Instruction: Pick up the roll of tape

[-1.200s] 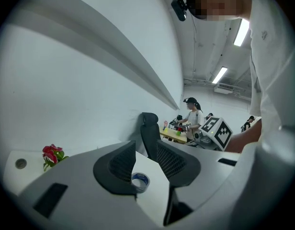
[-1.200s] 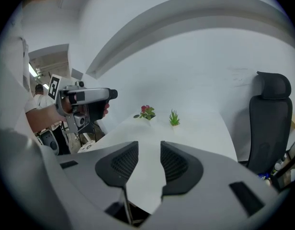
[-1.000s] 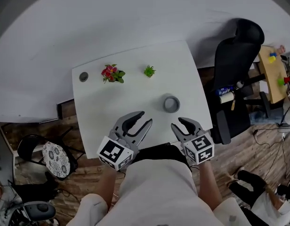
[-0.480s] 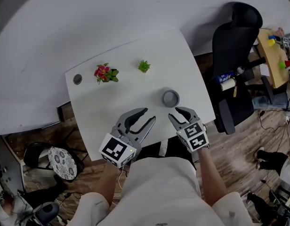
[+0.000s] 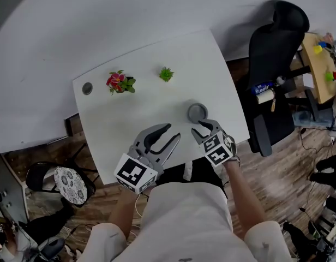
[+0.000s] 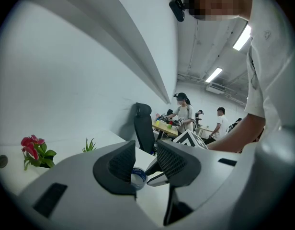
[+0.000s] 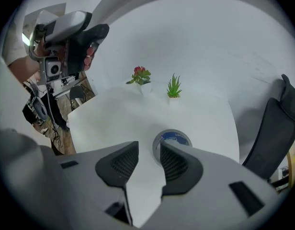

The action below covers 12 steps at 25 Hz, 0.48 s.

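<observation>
Roll of tape (image 5: 197, 112) lies, seemingly untouched, on desk (image 5: 146, 102) before right gripper (image 5: 203, 129); it and left gripper (image 5: 172, 132) gape.

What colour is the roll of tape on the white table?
Grey outside, blue inside. The roll of tape shows best in the right gripper view.

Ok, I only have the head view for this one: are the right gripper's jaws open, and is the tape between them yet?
Observer: The right gripper view shows the right gripper with jaws apart and nothing between them. The tape lies flat just beyond the tips.
Operator: Any marking on the tape? It's plain grey here.
Observer: Its middle is blue with pale print, too small to read.
</observation>
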### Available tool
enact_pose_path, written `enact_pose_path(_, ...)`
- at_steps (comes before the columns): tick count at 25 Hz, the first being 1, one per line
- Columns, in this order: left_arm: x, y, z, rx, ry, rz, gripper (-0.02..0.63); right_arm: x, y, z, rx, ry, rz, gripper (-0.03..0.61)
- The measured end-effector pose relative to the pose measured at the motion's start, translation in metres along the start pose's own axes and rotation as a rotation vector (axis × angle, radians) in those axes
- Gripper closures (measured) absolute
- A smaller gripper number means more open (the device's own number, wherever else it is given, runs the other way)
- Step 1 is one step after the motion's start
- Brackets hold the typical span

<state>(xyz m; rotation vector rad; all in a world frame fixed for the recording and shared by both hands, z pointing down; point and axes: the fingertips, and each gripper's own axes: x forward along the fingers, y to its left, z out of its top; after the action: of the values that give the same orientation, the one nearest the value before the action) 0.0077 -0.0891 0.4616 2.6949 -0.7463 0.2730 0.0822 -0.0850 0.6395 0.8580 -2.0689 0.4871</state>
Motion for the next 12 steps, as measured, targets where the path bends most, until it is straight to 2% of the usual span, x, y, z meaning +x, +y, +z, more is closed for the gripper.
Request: enact_pose_path(12,-0.001,0.006,-0.007,-0.016,0.012,0.008,0.483,0.032,-0.003,-0.021,-0.177,0.143,0.010,0.434)
